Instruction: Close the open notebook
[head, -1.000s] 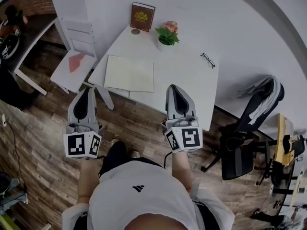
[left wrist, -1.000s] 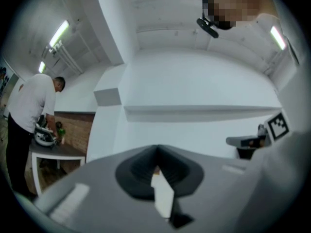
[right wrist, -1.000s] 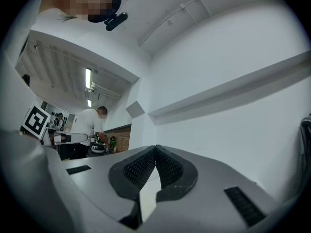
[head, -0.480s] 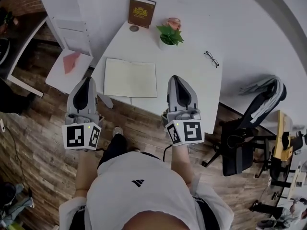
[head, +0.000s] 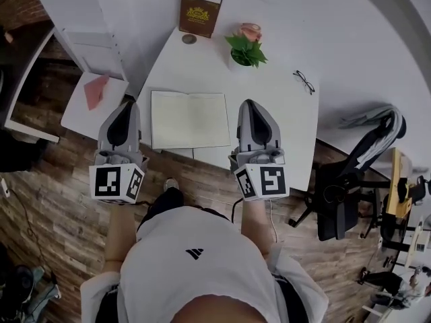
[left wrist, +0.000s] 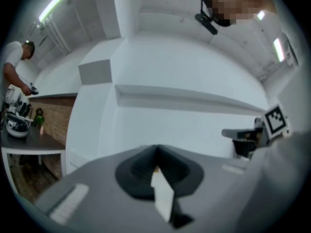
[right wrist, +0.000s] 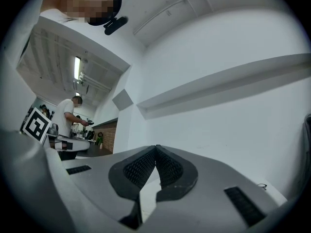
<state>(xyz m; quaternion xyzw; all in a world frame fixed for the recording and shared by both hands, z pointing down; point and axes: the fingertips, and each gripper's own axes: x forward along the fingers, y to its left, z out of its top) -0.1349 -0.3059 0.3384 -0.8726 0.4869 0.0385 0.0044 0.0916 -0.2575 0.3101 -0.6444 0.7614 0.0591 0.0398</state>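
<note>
An open notebook point(head: 189, 118) with blank cream pages lies flat near the front edge of the white table point(head: 283, 123). My left gripper point(head: 126, 105) hangs just left of the table's corner, beside the notebook's left edge, with its jaws together and nothing in them. My right gripper point(head: 248, 103) hovers over the table just right of the notebook, also shut and empty. In the left gripper view the left gripper point(left wrist: 156, 149) points level at a white wall; the right gripper point(right wrist: 156, 148) does the same in its own view. Neither of those views shows the notebook.
A brown book point(head: 199, 14) stands against the wall at the table's back, a small round thing point(head: 189, 39) before it. A potted plant point(head: 247, 51) and glasses point(head: 304, 81) lie further right. A white chair point(head: 96, 96) stands left, a black office chair point(head: 343, 194) right.
Both grippers have moved forward to the table's front edge, and now flank the notebook. Their jaws stayed together.
</note>
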